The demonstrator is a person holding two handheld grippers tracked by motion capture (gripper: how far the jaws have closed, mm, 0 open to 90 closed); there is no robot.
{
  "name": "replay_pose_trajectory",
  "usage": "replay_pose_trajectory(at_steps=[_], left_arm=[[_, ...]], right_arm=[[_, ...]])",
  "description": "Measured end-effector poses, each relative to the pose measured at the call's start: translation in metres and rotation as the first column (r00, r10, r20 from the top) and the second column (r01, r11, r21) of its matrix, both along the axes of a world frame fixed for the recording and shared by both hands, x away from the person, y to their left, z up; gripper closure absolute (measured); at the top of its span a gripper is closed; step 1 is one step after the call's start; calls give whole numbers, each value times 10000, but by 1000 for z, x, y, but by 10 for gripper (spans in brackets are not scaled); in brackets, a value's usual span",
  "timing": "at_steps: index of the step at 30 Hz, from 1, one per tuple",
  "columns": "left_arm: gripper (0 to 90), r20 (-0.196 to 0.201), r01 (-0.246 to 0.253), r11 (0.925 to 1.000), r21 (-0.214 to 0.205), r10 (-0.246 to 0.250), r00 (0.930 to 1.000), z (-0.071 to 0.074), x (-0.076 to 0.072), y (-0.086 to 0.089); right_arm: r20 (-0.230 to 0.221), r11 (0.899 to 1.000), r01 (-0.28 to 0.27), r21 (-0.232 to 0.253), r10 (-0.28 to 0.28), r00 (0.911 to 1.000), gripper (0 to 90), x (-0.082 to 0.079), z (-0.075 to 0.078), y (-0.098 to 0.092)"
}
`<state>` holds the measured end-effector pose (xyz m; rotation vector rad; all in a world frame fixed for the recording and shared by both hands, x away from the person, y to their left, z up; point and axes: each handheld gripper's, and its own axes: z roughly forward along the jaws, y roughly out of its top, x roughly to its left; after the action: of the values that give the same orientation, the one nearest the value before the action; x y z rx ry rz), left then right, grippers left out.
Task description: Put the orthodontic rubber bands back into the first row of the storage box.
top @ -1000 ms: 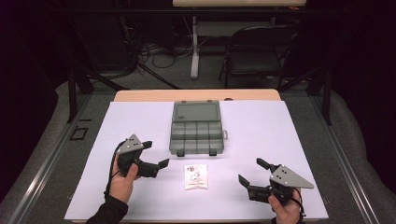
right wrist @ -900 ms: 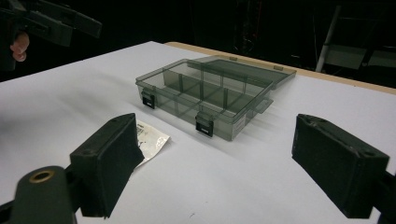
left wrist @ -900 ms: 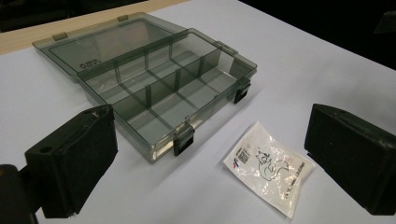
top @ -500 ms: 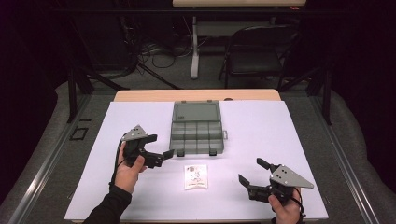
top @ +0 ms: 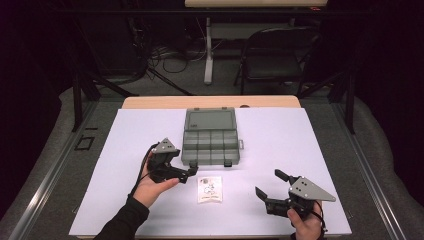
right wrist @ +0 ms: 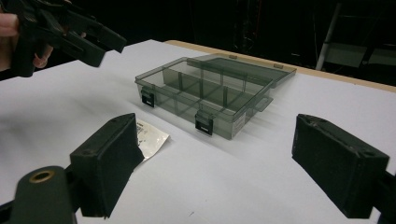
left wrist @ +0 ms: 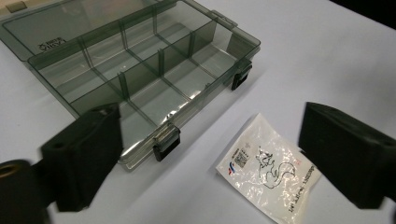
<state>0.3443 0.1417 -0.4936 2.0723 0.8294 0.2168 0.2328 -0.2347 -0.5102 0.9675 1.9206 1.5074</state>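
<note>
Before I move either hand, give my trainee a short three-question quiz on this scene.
1. True or false: the organizer box has its lid open.
2. What lies on the white sheet just in front of the box's latches?
A. a screwdriver
B. a small plastic packet
C. a roll of tape
3. Fill in: the left tongs and right tongs both stand ____.

Key
1. True; the compartments show bare.
2. B, the packet.
3. Open, holding nothing.

left tongs [top: 192, 172] agape, right tongs [top: 268, 186] agape — raised
</note>
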Motion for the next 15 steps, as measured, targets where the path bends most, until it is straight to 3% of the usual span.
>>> replay_pose_trajectory(at_steps=[2,5,9,15], left_arm=[[159,46,-2,10000,-20,2,10000,-1,0,-2],[168,50,35,10000,14,-35,10000,-4,2,-6],[282,-28,78,9999,128,-77,10000,-9,4,-12],[393,-434,168,9997,187,-159,9989,-24,6,-19]], right_arm=[[10,10000,-1,-3,1,10000,142,0,0,0],[9,10000,1,11,-1,10000,142,0,0,0],[-21,10000,-25,-19,25,10000,142,0,0,0],[-15,10000,-31,-23,31,10000,142,0,0,0]])
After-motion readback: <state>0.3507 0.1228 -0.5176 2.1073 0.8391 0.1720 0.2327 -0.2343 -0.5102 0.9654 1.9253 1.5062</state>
